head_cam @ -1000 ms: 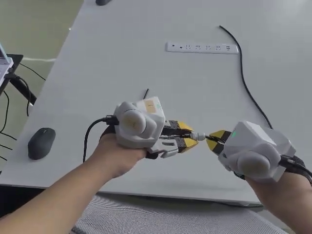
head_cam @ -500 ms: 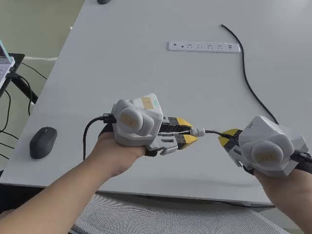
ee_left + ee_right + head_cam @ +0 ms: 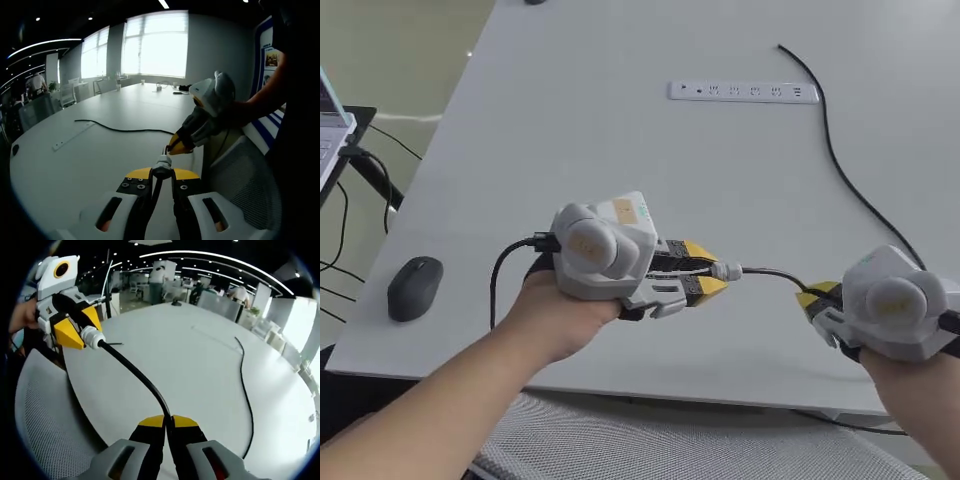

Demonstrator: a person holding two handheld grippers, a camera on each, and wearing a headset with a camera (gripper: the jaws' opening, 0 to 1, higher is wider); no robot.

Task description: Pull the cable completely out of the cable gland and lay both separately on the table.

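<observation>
1. Left gripper [image 3: 708,272] is held level over white table [image 3: 620,120], jaws clamped on small white plastic cable gland [image 3: 725,270] at the tips.
2. Right gripper [image 3: 815,298] is pinched shut on thin black cable [image 3: 770,273], which is spanned between both tips.

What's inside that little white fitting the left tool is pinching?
A black cable comes out of the white fitting toward the right gripper. How much cable sits inside is hidden by the fitting and the left gripper.

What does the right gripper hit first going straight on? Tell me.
Ahead of the right gripper, probably the bare table; the left gripper and cable gland sit off to one side. Depth unclear.
</observation>
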